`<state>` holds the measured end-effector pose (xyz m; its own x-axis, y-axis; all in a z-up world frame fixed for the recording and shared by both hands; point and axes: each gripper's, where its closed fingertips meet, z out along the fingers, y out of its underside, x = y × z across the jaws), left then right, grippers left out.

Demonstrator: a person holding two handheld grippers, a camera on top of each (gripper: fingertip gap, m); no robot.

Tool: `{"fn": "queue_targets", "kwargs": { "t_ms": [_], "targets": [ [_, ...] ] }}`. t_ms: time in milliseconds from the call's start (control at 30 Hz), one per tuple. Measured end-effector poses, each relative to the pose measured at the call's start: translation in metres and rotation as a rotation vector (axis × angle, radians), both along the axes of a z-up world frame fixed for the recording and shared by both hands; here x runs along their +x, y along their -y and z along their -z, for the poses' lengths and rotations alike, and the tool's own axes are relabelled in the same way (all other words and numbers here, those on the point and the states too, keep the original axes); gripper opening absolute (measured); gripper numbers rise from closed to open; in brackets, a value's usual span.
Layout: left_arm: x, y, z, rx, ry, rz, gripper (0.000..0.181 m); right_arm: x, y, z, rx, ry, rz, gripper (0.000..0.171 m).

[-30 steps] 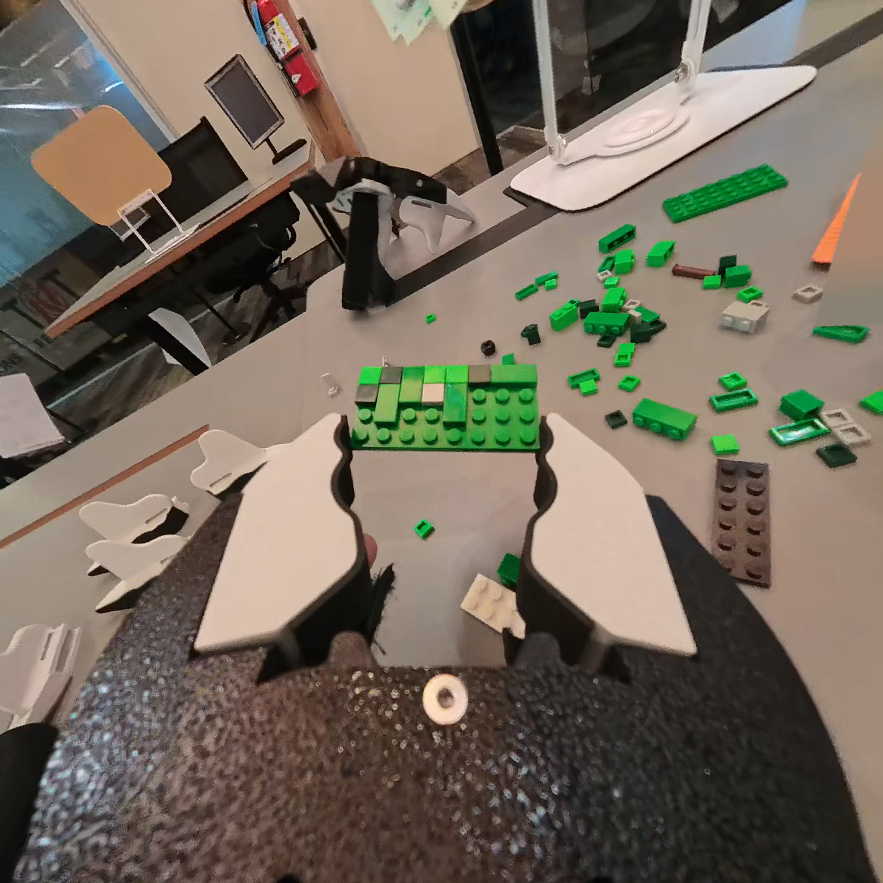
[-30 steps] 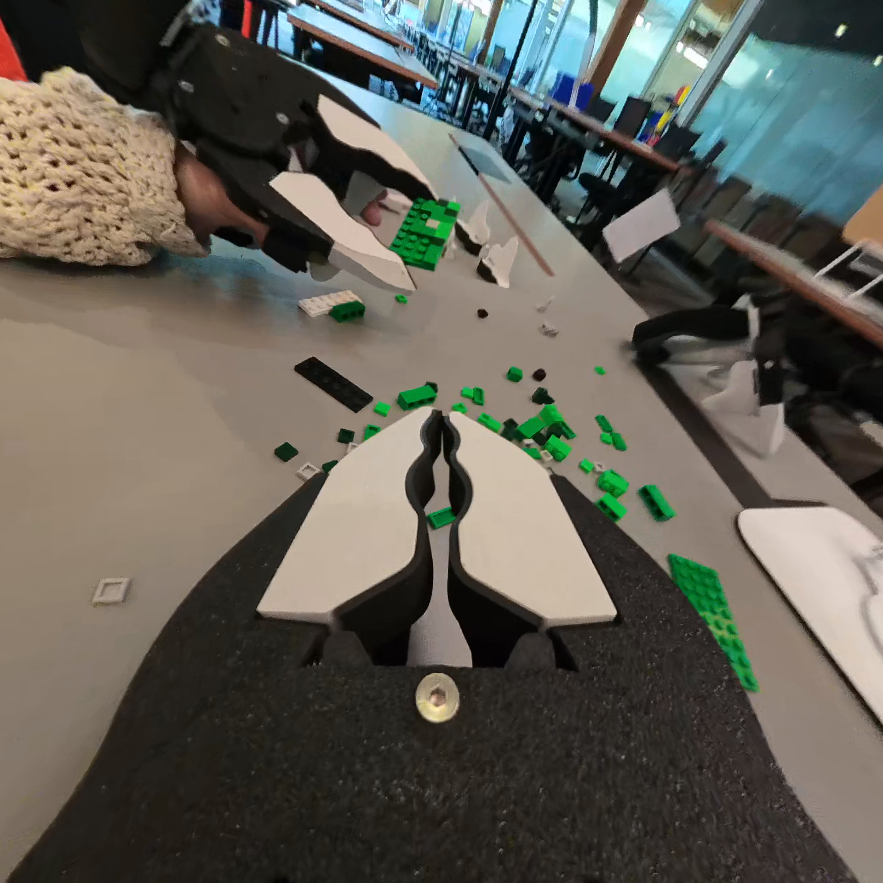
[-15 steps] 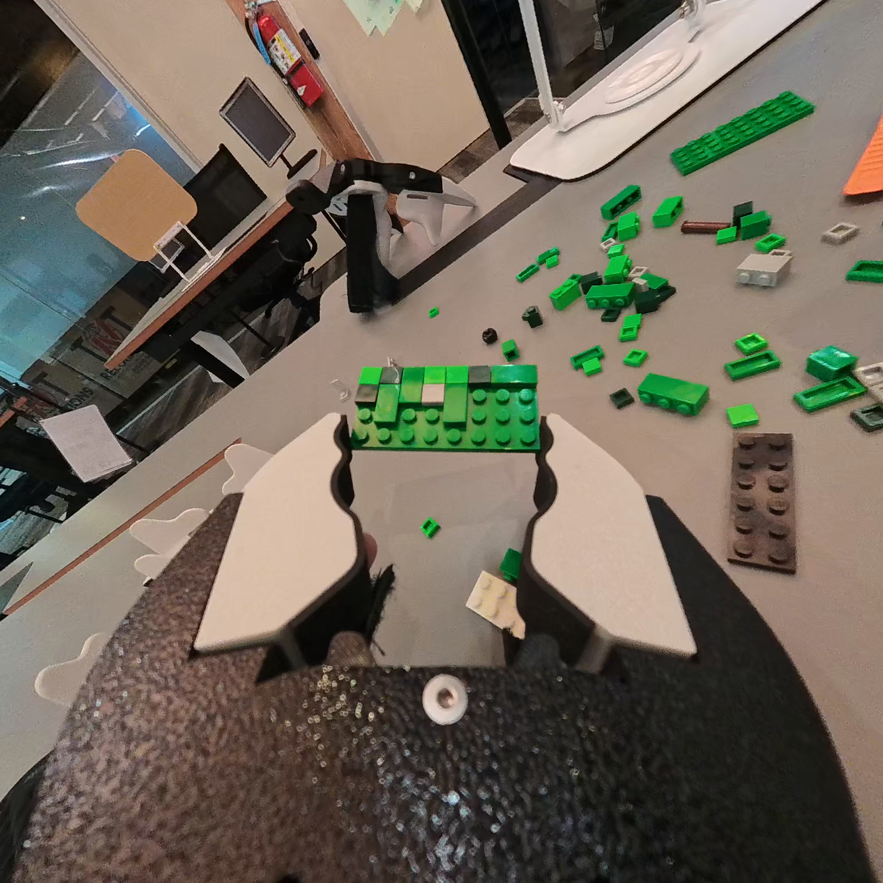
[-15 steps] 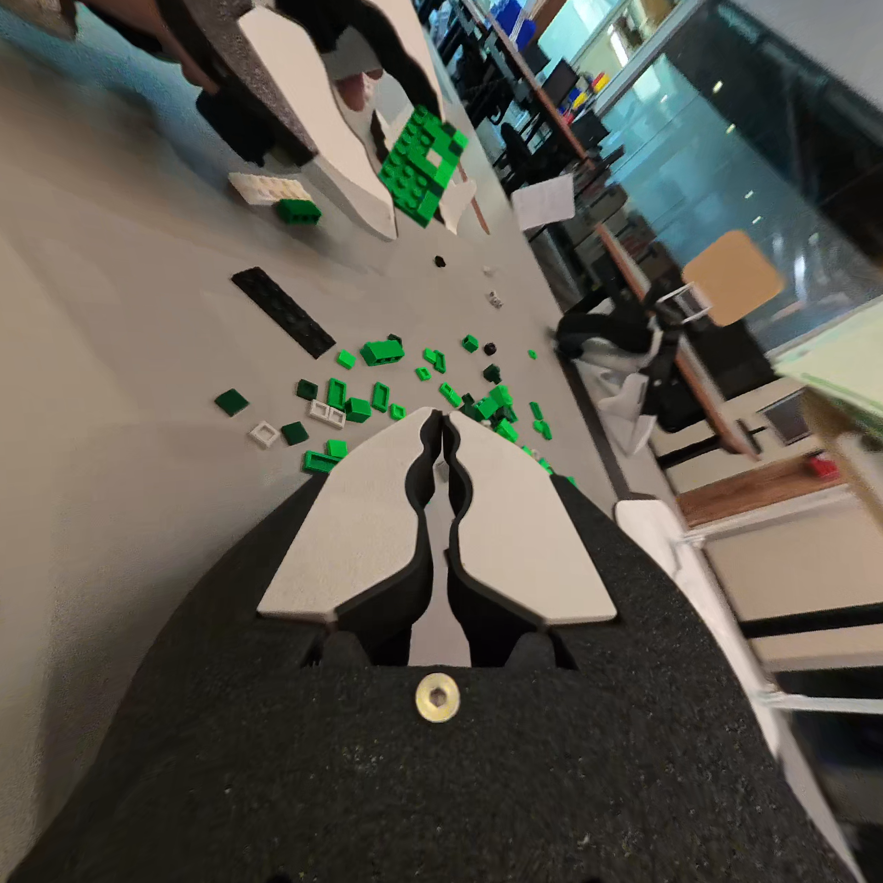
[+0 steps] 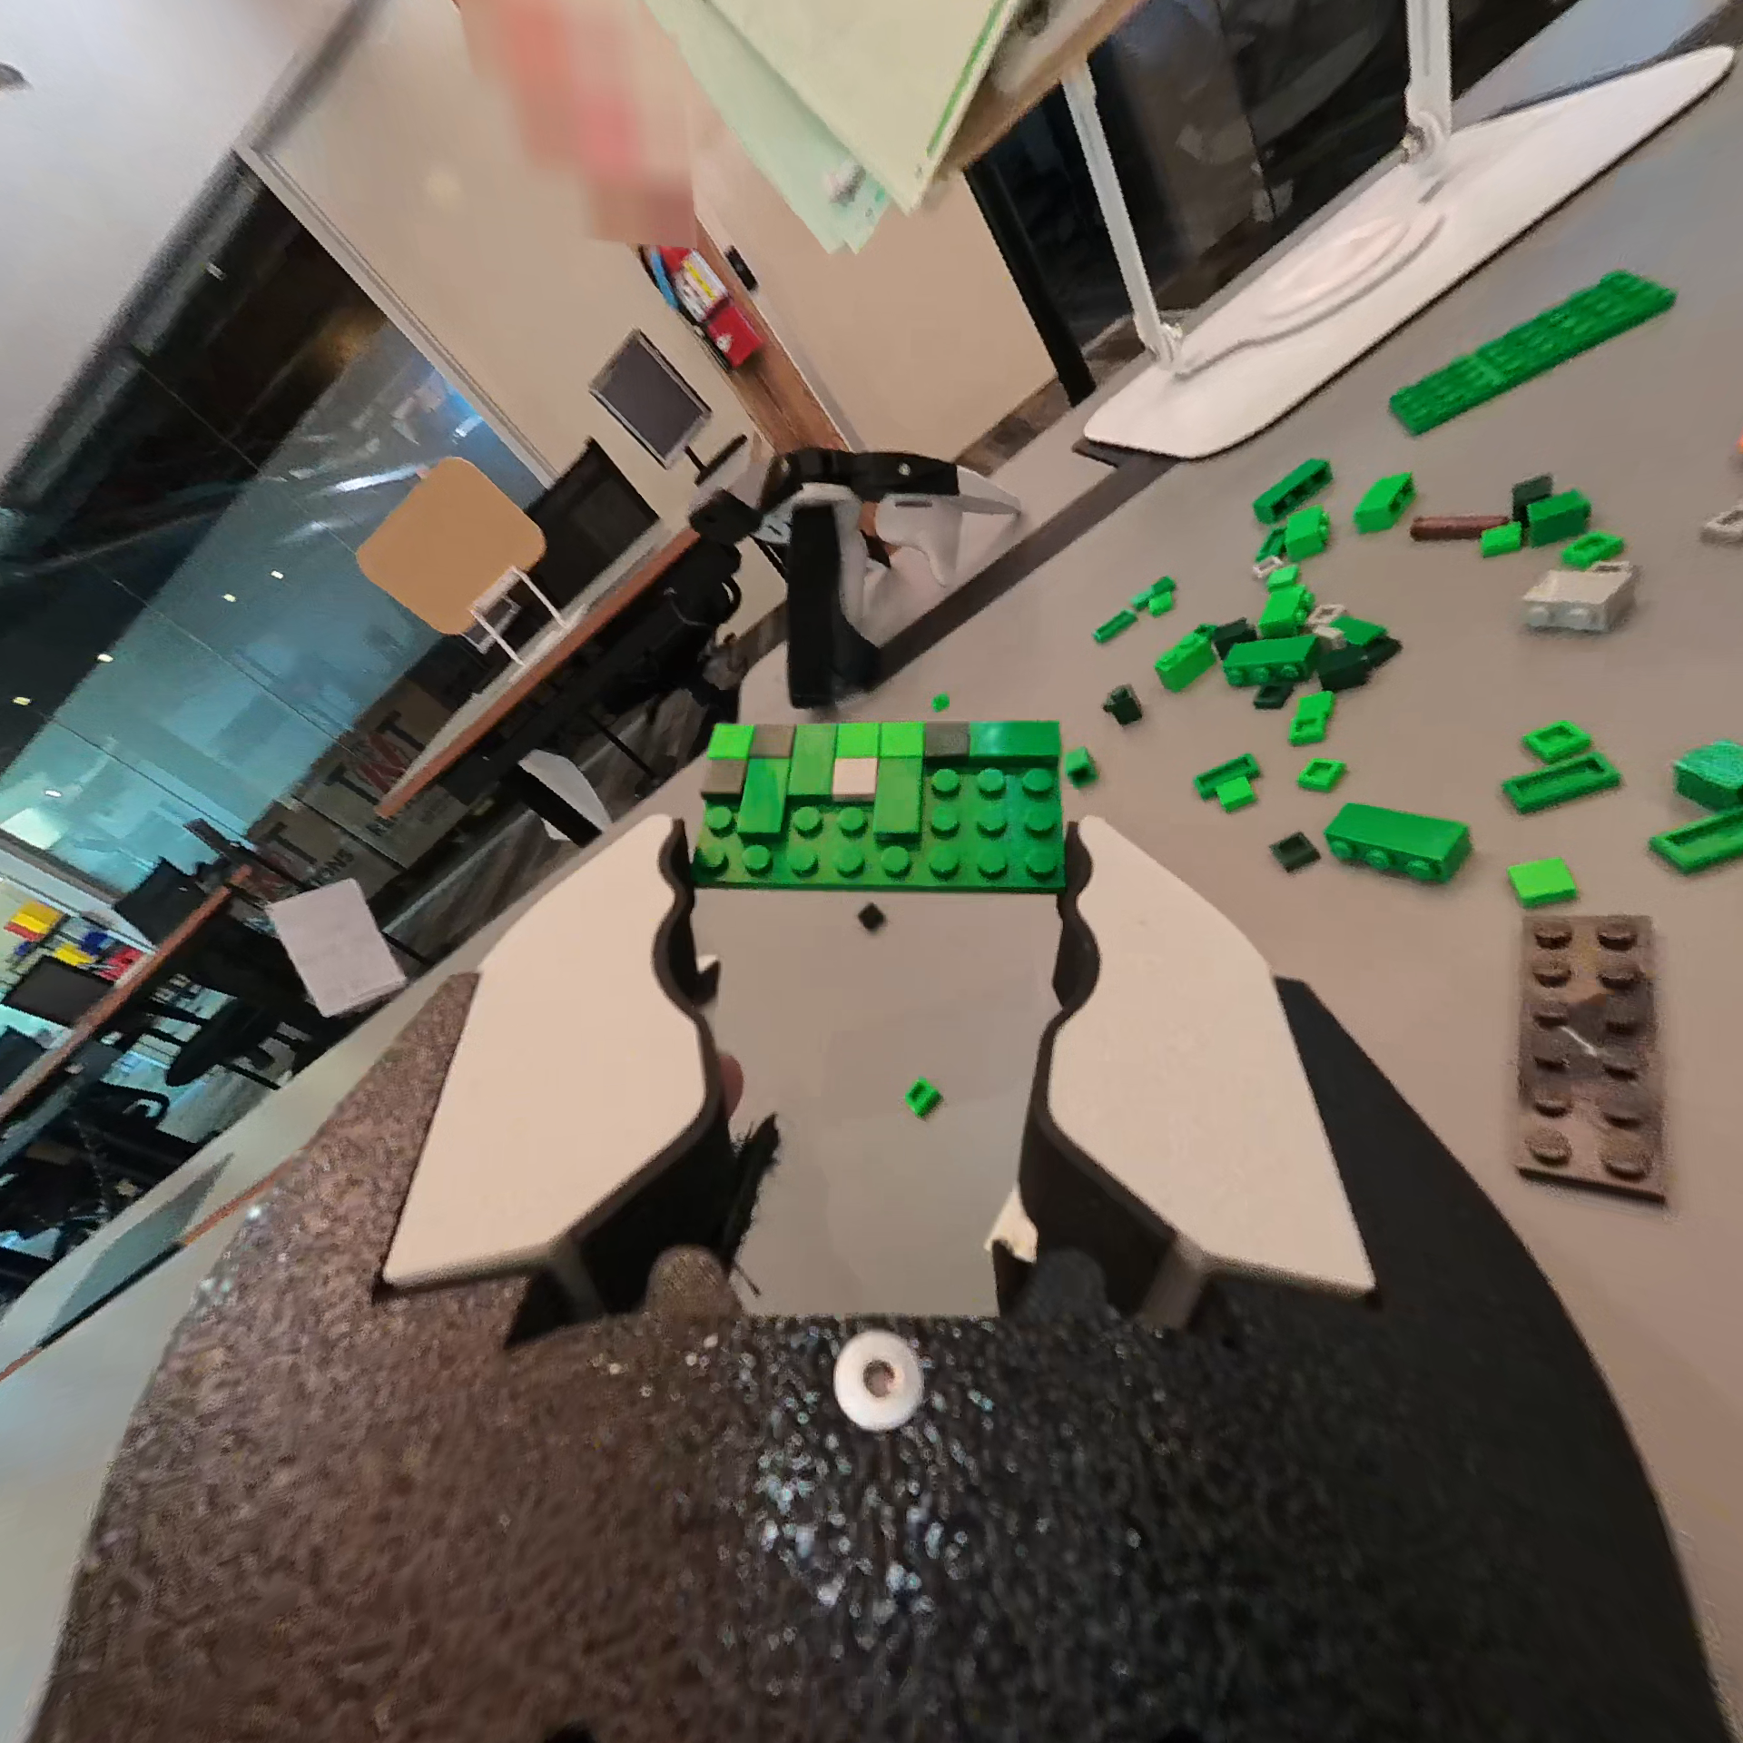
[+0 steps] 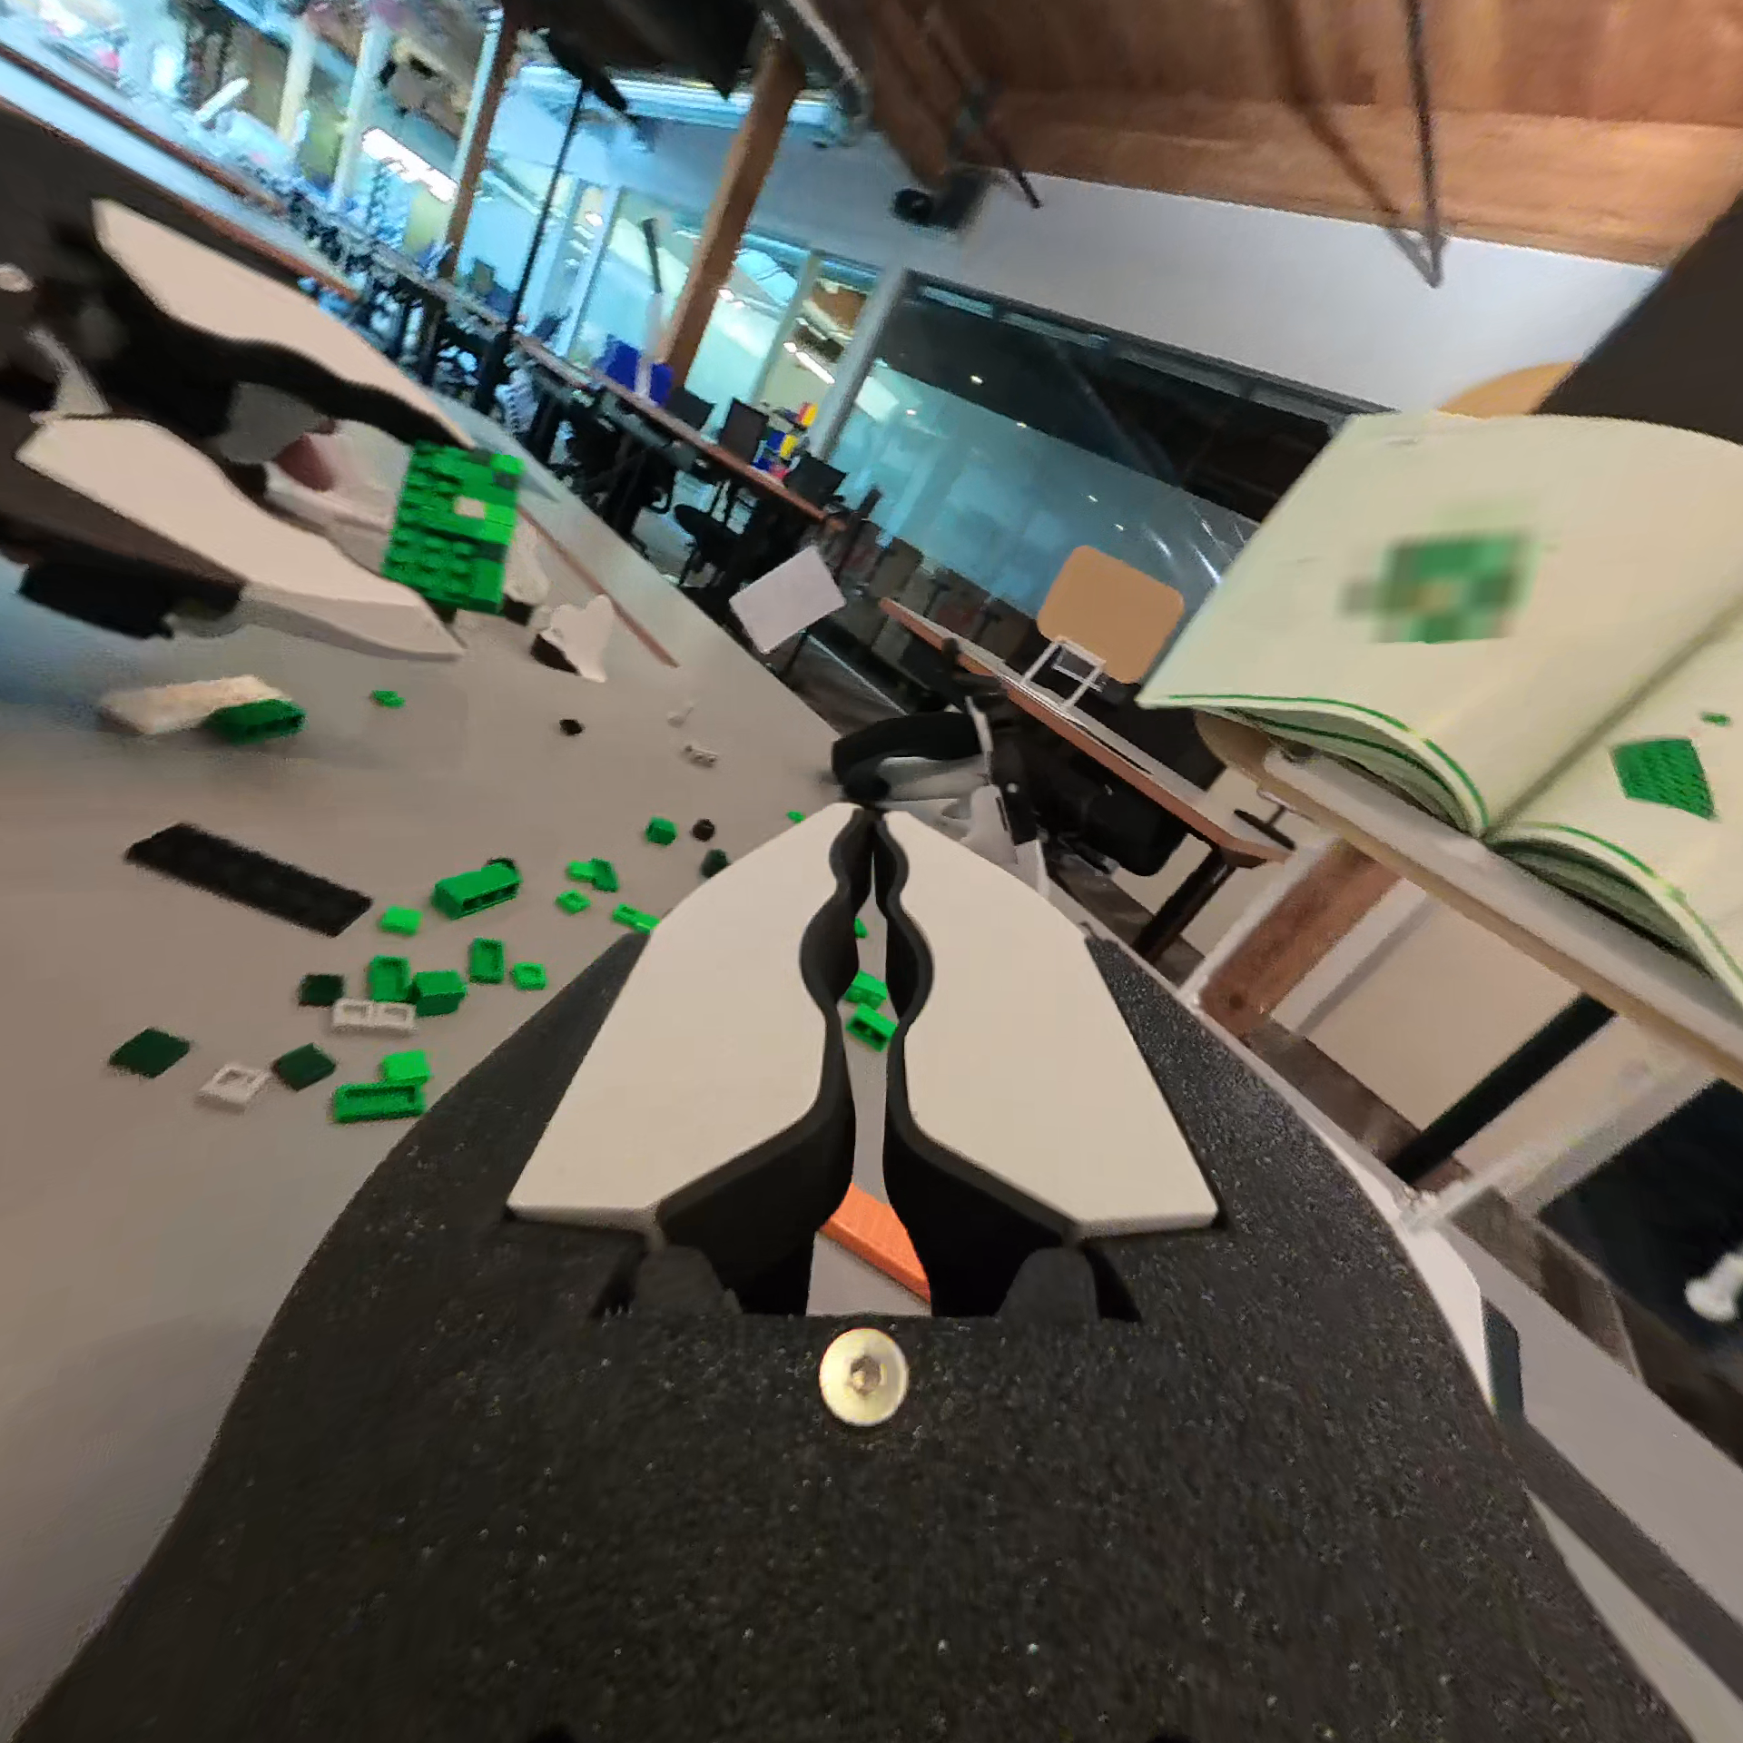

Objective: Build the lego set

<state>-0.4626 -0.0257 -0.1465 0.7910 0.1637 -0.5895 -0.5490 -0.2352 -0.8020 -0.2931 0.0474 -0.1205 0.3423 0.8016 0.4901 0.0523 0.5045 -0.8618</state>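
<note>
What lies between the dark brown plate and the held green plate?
In the left wrist view, only the left gripper's finger and bare table separate dark plate from green plate.

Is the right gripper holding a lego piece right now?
No, the right gripper is shut with nothing between its fingers, and the loose green pieces lie on the table beyond it.

Part-tiled green plate (image 5: 882, 821), held aloft
</note>
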Motion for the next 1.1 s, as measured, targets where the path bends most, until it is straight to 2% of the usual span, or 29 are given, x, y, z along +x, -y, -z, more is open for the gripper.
{"fn": "queue_targets", "kwargs": {
  "t_ms": [300, 800, 1100],
  "targets": [
    [-0.001, 0.001, -0.006, 0.043, -0.038, -0.010, 0.074, 0.006, -0.019, 0.000, -0.157, -0.053, 0.020, 0.000],
    [0.001, 0.001, -0.005, 0.037, -0.066, -0.004, 0.074, 0.003, -0.013, 0.003, -0.131, -0.017, 0.002, 0.000],
    [-0.004, 0.001, -0.004, 0.039, -0.013, -0.006, 0.074, 0.001, -0.011, 0.004, -0.120, -0.005, -0.004, 0.000]
  ]
}}
